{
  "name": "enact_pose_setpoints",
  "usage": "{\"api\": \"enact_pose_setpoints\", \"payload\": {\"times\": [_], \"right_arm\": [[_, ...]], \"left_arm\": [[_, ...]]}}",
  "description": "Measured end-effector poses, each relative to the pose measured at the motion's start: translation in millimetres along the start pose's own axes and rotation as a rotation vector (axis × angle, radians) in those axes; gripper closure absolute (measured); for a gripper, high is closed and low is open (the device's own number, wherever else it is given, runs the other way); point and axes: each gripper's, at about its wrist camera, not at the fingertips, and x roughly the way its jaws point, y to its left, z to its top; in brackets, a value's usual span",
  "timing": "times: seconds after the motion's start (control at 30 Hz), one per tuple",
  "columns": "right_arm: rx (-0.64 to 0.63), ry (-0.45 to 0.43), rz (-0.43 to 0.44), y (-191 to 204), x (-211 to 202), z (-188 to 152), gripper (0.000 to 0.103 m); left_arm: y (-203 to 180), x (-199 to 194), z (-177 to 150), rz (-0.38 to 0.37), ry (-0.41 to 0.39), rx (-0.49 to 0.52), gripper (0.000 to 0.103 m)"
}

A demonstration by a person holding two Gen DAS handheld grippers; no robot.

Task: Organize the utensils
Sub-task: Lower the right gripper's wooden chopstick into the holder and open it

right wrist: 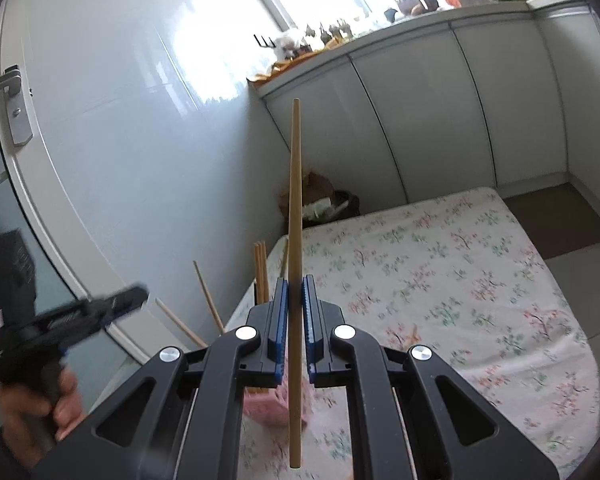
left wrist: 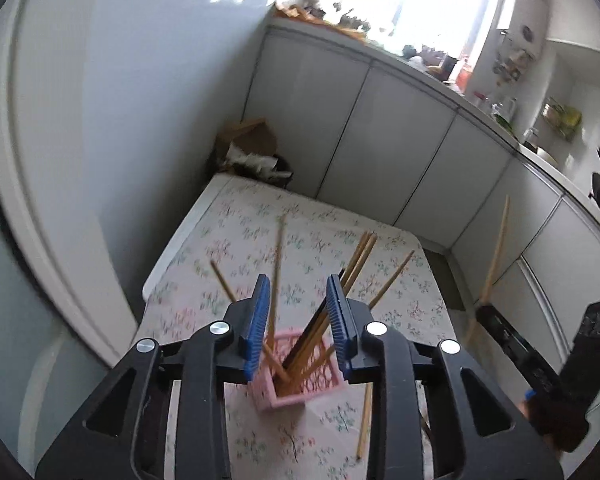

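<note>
Chopstick (right wrist: 295, 216) stands pinched upright in the right gripper (right wrist: 295, 292); lowering it straight into the pink basket (left wrist: 300, 394) at lower centre suits, while the left gripper (left wrist: 298, 300) hovers open.

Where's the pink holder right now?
Left wrist view: pink holder stands on the floral tablecloth, bottom centre, below the open left hand-held gripper, chopsticks in it.
</note>
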Motion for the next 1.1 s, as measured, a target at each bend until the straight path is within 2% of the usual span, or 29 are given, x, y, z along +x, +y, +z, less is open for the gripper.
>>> {"api": "enact_pose_setpoints", "payload": {"times": [0.1,0.23,0.43,0.7,0.97,1.1], "right_arm": [[0.024,-0.056,0.013,13.6,13.2,0.5,0.095],[0.013,-0.145,0.013,38.3,31.9,-4.6,0.095],[-0.079,-0.178,-0.045,62.5,71.6,-23.6,0.095],[-0.108,-0.150,-0.095,64.3,113.3,-60.8,0.095],[-0.144,-0.125,-0.102,66.6,109.1,-83.7,0.095],[-0.175,-0.065,-0.091,68.1,102.4,-85.2,0.095]], "left_arm": [[9.0,1.1,-2.7,0.014,0.010,-0.021,0.070],[24.7,8.5,-2.8,0.020,0.043,-0.074,0.070],[44.8,10.7,-1.9,-0.002,0.070,-0.149,0.070],[53.8,9.0,-1.4,-0.014,0.075,-0.179,0.070],[51.7,10.7,-0.7,-0.014,0.076,-0.166,0.070],[45.9,12.2,-1.0,-0.017,0.077,-0.148,0.070]]}}
